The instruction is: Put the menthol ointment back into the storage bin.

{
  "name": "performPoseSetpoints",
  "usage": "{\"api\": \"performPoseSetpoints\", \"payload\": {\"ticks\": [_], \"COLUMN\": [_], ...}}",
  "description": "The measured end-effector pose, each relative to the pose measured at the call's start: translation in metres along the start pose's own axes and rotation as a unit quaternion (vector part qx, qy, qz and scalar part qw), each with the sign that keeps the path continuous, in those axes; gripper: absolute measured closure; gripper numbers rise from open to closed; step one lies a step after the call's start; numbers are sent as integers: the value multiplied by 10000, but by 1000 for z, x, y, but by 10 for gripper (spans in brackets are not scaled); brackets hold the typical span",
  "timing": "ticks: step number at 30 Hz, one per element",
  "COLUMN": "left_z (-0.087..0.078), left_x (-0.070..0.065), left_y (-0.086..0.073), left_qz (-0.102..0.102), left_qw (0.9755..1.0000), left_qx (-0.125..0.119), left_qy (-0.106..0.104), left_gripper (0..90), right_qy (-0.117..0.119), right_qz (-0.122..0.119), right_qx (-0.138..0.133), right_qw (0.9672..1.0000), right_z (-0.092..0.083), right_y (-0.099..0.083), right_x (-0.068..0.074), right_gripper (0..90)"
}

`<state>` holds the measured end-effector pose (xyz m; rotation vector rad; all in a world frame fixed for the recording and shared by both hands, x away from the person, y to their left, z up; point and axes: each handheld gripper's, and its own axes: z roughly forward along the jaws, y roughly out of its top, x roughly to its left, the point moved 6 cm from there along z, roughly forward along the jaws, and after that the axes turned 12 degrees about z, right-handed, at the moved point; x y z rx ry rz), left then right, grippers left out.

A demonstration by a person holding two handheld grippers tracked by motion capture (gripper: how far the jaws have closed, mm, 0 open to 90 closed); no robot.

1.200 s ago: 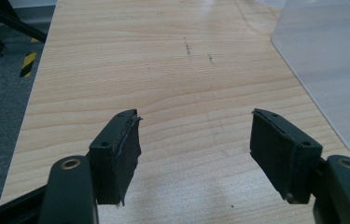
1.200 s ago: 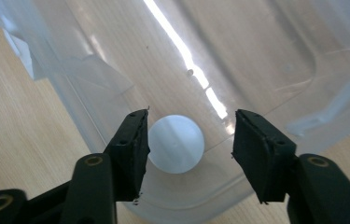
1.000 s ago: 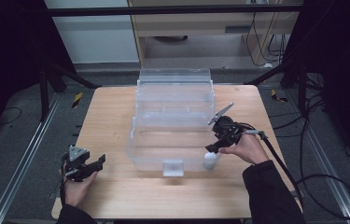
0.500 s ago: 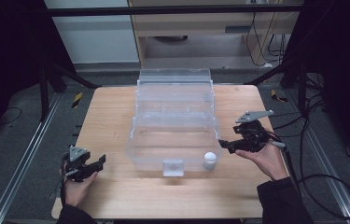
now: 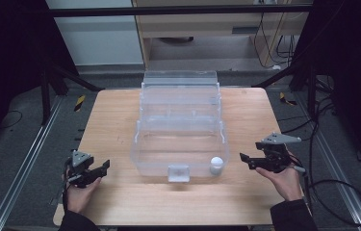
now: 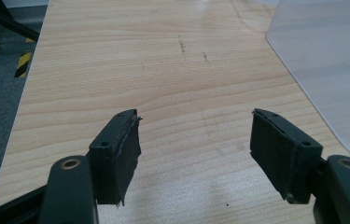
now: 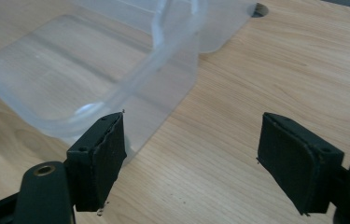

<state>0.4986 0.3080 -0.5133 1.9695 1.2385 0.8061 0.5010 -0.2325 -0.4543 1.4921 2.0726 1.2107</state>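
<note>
A clear plastic box [image 5: 137,144] stands open in the middle of the wooden table [image 5: 115,110], its lid [image 5: 180,79] raised at the back. A small white round object [image 5: 216,164] sits inside at the box's front right corner. To the right of the box, clear of its wall, my right gripper [image 5: 243,159] is open; its jaws have just been opening and nothing is between them. In the right gripper view the gripper [image 7: 191,123] points at the box's corner [image 7: 163,107]. My left gripper [image 5: 105,166] rests open at the front left, empty [image 6: 193,123].
A frosted latch [image 5: 178,172] sits on the box's front wall. Bare wood lies left and right of the box. The box edge [image 6: 322,70] shows to the right of the left gripper. Dark floor, metal rails and cables surround the table.
My right gripper has let go of the white object at the box's front right corner and moved away to the right and down, jaws wider. The left gripper has kept still.
</note>
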Motion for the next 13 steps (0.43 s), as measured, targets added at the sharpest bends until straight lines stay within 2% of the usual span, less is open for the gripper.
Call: {"api": "performPoseSetpoints", "payload": {"ticks": [4,13], "left_z": [1,3], "left_x": [0,-1], "left_y": [0,-2], "left_qz": [29,93], "left_qw": [10000,9999], "left_qx": [12,28], "left_qy": [-11,-53], "left_gripper": [325,309], "right_qy": [-78,-382], "right_qz": [147,244], "right_qx": [-92,-270], "right_qw": [9998,9986], "right_z": [5,8], "right_y": [-14,-39], "right_x": [-11,-39], "right_gripper": [196,147]}}
